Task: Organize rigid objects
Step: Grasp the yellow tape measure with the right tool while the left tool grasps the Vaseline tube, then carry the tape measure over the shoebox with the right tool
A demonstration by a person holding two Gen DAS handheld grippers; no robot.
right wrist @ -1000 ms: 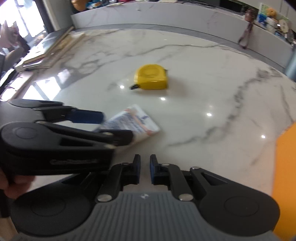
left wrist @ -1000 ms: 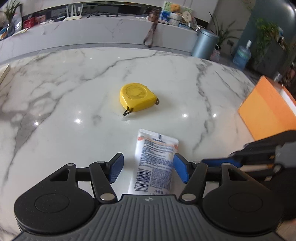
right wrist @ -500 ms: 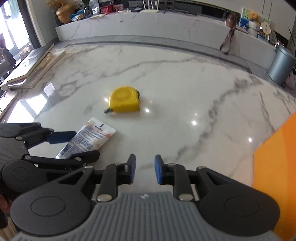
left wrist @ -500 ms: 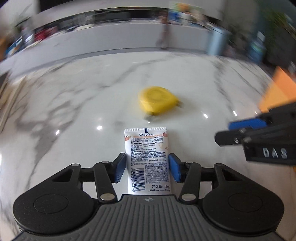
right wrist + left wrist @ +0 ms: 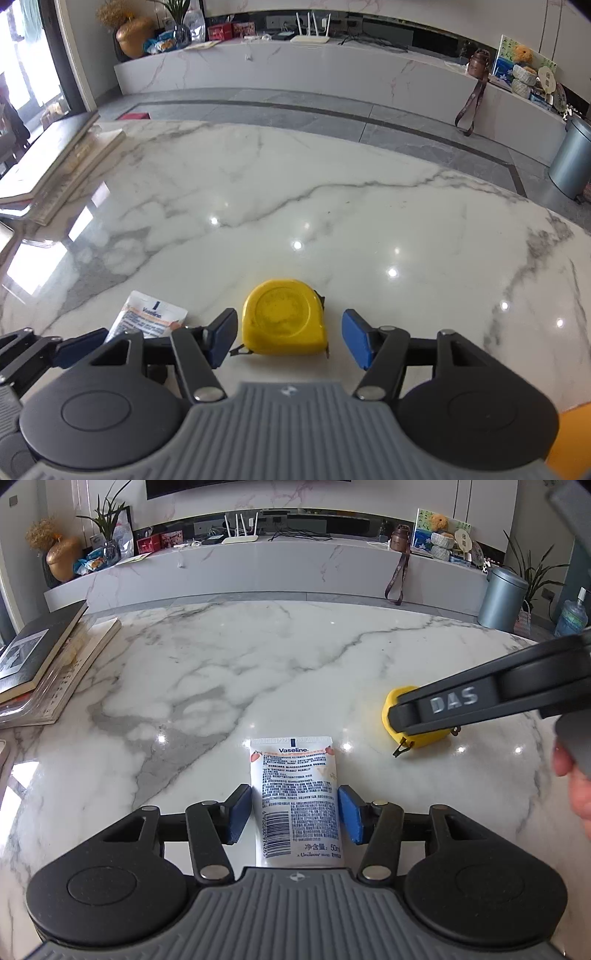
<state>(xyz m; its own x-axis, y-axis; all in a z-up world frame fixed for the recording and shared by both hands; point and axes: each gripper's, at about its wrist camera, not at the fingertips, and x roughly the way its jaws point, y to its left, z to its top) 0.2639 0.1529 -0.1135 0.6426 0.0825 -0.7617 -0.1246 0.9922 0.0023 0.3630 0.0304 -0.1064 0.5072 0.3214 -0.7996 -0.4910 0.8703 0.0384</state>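
My view past stacked books (image 5: 40,664) on marble table (image 5: 258,672), my left gripper (image 5: 294,814) just widened, pads clear of white Vaseline tube (image 5: 295,797), my right gripper (image 5: 289,338) just opened, astride yellow tape measure (image 5: 282,317)

Yellow tape measure (image 5: 283,317), white printed tube (image 5: 295,797), grey-veined white marble table (image 5: 258,672)

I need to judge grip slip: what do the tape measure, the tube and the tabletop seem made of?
Tape measure: probably hard plastic, yellow, smooth moulded case. Tube: likely soft plastic, printed, flat crimped end. Tabletop: polished marble or a lookalike, grey veins, mirror glints.
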